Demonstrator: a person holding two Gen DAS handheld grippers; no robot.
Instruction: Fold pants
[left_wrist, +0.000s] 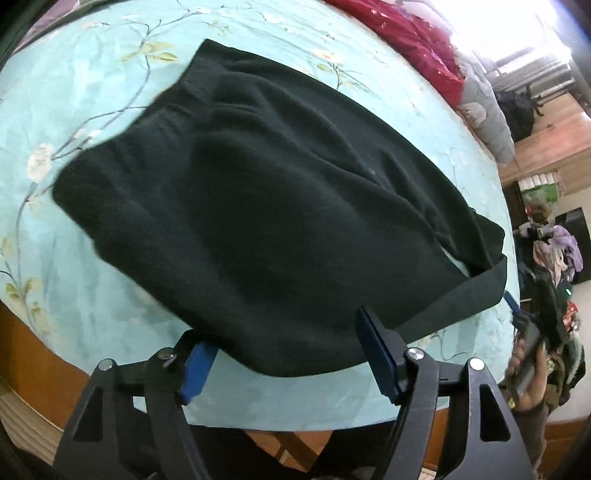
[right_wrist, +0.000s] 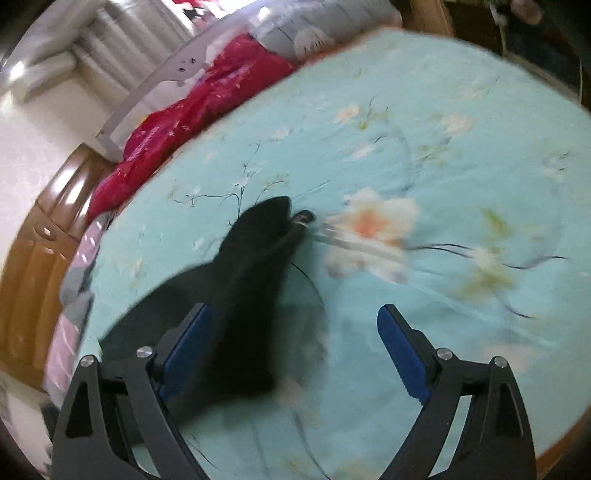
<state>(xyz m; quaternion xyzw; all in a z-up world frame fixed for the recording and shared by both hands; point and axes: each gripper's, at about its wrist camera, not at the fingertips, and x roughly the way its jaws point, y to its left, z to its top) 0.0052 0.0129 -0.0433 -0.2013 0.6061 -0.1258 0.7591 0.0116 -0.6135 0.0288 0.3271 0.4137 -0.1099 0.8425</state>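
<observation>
Dark green pants (left_wrist: 266, 221) lie folded into a compact, roughly rectangular bundle on a bed covered by a pale turquoise sheet (left_wrist: 92, 92) printed with white blossoms and thin branches. In the left wrist view the bundle fills the middle of the sheet, and its near fold reaches toward the near edge of the bed, where a strip of wooden bed frame (left_wrist: 22, 332) shows below the sheet. The waistband (left_wrist: 461, 299) runs as a flat strip along the bundle's right end. The left gripper (left_wrist: 284, 350) hangs over the near fold with its jaws released: the two blue pads stand apart on either side of the fabric edge, and neither presses on the cloth. At the right edge of this view a hand (left_wrist: 524, 362) holds the other tool. In the right wrist view, which is blurred, one end of the pants (right_wrist: 243, 288) lies on the sheet toward the left side of the bed, narrowing to a point beside a large printed white and orange flower (right_wrist: 369, 225). The right gripper (right_wrist: 295, 328) has its jaws released and spread wide; the dark fabric sits just beside the left pad, but the pads do not clamp it. A crumpled red blanket (right_wrist: 192, 122) and a grey pillow (right_wrist: 317, 26) lie along the far edge of the bed.
</observation>
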